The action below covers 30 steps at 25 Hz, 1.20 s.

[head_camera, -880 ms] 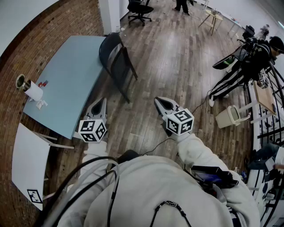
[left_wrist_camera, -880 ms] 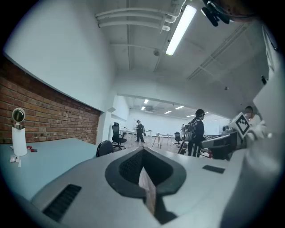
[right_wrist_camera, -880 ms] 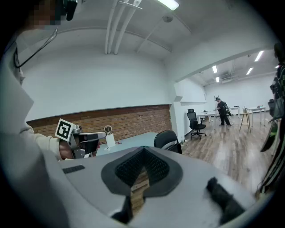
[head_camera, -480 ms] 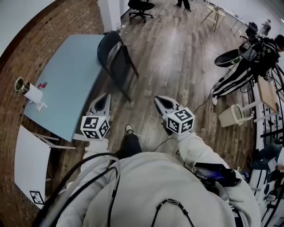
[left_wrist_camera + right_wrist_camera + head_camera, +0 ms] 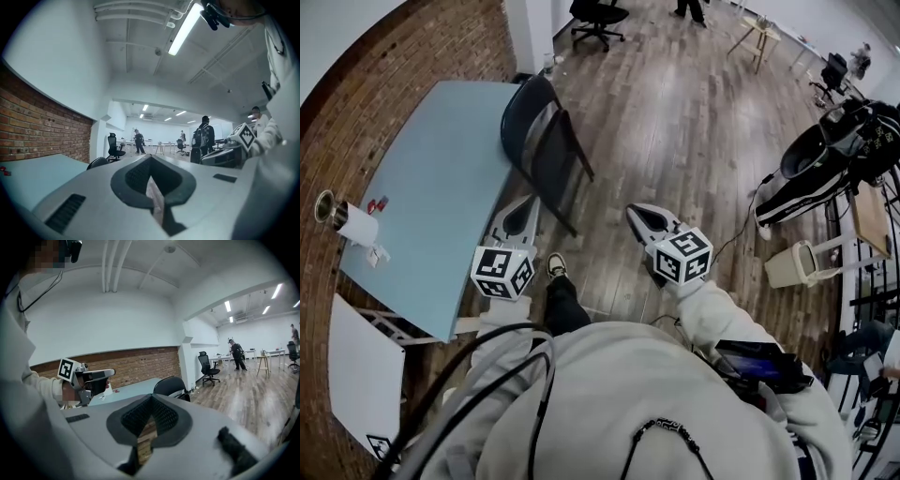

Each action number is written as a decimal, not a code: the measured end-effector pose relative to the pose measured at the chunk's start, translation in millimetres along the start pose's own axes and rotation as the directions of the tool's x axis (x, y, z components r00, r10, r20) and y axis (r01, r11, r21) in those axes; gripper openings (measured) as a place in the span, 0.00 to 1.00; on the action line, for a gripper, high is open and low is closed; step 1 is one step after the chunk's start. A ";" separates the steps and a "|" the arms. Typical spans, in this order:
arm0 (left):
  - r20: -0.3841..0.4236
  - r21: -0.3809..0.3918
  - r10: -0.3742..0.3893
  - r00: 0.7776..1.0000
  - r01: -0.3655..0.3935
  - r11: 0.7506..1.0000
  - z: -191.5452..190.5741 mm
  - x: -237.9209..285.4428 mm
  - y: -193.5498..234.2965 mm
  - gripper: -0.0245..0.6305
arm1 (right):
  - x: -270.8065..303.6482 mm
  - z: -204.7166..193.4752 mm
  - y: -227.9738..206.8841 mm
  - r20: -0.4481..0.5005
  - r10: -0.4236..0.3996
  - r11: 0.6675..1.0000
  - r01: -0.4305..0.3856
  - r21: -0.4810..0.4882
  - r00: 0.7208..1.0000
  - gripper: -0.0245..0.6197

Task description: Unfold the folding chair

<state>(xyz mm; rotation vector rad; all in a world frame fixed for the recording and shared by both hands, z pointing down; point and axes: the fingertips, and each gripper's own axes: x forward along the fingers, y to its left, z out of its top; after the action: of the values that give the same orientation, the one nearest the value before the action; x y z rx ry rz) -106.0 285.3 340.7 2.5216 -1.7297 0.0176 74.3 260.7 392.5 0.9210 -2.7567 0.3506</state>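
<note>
Folding chair (image 5: 546,150): black, seen folded flat, standing tilted on the wooden floor (image 5: 675,131) with its rounded back at the long edge of the light blue table (image 5: 431,187). Whether the back actually bears on the table edge cannot be settled from the head view. In the right gripper view only the chair's curved back and part of the frame are seen; the lower legs are cut off by the gripper body. In the left gripper view just the top of the back is visible.

Left gripper (image 5: 519,214): held level, jaws pressed together, nothing pinched. It is pointed toward the chair's lower end, near it but not touching.

Right gripper (image 5: 645,218): angled slightly down, jaws likewise closed together and empty, further from the chair, over bare floor.

The wearer's shoe (image 5: 554,265) is seen between the two grippers; most of the leg is hidden by the grey sweatshirt.

On the table's near end a paper roll (image 5: 358,223) and small items are noted, too small to identify. A white board (image 5: 358,370) with a square marker is cut off at the lower left. A brick wall (image 5: 412,47) runs behind the table.

Farther out: an office chair (image 5: 598,11), partly cropped at the top edge, a white bin (image 5: 793,264), and a bent-over person (image 5: 830,155) at the right, distorted by the lens.
</note>
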 end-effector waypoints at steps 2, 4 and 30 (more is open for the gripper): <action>-0.017 -0.015 0.011 1.000 -0.011 1.000 -9.3 23.9 40.1 0.04 | 38.9 3.9 -19.8 -0.010 -0.017 1.000 0.017 0.012 1.000 0.05; -0.033 -0.020 0.019 0.999 -0.020 1.000 -14.8 59.9 82.9 0.04 | 82.3 18.9 -46.2 -0.002 -0.050 0.998 0.050 0.033 0.999 0.05; -0.099 0.013 -0.031 0.995 0.032 0.999 15.0 284.9 298.7 0.04 | 370.2 186.0 -166.1 0.104 -0.113 0.994 0.111 0.018 0.988 0.05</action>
<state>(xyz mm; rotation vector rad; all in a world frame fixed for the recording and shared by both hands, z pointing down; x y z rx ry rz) -282.1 -87.8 360.5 2.5117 -1.6588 0.1498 -136.8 -129.6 343.6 1.1225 -2.7837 0.3082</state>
